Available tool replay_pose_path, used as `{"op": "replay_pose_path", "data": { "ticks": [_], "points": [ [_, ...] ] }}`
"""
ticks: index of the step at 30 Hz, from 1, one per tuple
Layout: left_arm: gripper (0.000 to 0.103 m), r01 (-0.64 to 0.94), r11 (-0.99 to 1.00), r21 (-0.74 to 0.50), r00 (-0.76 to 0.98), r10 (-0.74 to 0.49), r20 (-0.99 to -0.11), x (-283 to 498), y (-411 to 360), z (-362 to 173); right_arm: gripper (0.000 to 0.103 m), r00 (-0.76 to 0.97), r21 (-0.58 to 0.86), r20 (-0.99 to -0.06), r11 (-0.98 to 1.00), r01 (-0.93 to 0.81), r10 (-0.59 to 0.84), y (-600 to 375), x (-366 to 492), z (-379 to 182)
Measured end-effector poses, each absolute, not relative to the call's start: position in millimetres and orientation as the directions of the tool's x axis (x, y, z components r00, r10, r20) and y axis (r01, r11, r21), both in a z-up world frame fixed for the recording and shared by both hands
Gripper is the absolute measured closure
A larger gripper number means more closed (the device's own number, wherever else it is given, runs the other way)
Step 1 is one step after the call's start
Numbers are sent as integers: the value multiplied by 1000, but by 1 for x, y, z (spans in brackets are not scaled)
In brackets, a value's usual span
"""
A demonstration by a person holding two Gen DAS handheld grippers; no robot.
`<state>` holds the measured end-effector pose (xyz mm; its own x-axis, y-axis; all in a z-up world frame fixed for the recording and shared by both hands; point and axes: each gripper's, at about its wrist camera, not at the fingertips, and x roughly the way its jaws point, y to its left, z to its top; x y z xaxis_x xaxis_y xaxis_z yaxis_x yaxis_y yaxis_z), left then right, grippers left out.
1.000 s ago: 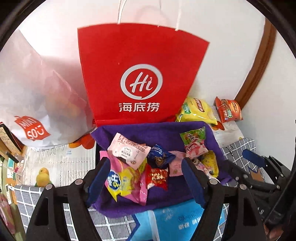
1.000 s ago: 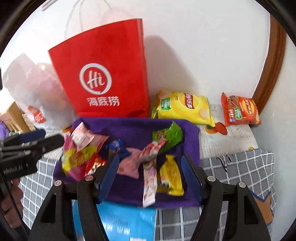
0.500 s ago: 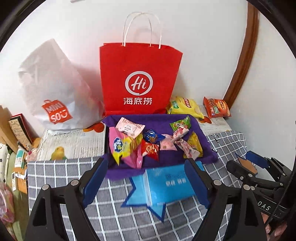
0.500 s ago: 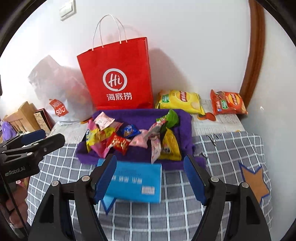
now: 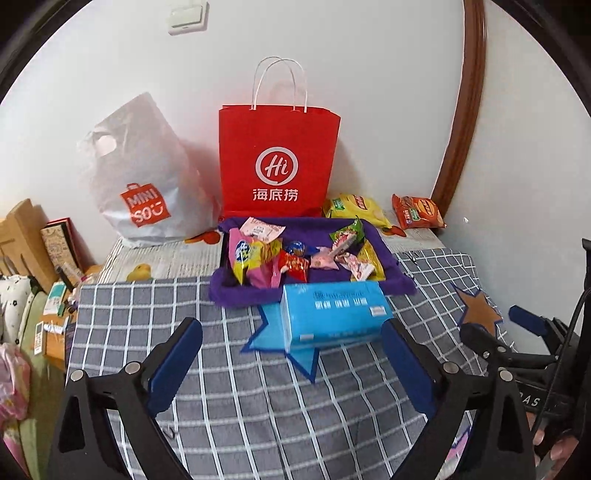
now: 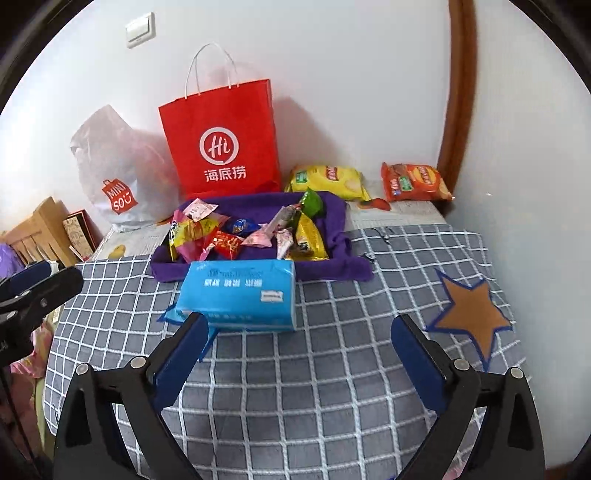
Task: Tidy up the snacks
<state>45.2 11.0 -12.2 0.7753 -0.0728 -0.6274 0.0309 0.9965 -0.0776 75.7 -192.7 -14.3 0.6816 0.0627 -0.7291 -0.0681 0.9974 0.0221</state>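
Both grippers backed off, fingers [image 5: 177, 354] just spread, empty; tissue pack [image 5: 332, 314] lies crosswise

Red paper bag [image 5: 277, 162]: upright against white wall, white cord handles, white "Hi" logo on front.
White plastic bag [image 5: 142, 173]: left of red bag, touching it, orange shopping-bag print.
Blue tissue pack [image 5: 332, 314]: lying flat on checked cloth, resting partly on a blue star patch.
Checked cloth [image 6: 314, 369]: grey with white grid, covering desk front.
Brown star patch [image 6: 471, 319]: on cloth, right side, blue-edged.
Wall switch [image 6: 139, 29]: upper left, white.
Wooden trim [image 5: 461, 110]: brown, curving, at right wall corner.
Boxes [image 5: 55, 240]: at far left edge, contents unclear.
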Motion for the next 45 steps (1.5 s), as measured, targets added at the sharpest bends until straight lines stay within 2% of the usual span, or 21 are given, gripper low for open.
{"op": "replay_pose_path", "data": {
  "ticks": [11, 45],
  "points": [
    [5, 43, 998, -48, 795, -63, -604, -2, 1, 1, 0, 748, 37, -657, 995, -94, 95, -201, 15, 18],
    [5, 48, 998, -48, 797, -67, -601, -6, -2, 4, 0, 759, 28, -648, 998, -54, 60, -208, 3, 24]
  ]
}}
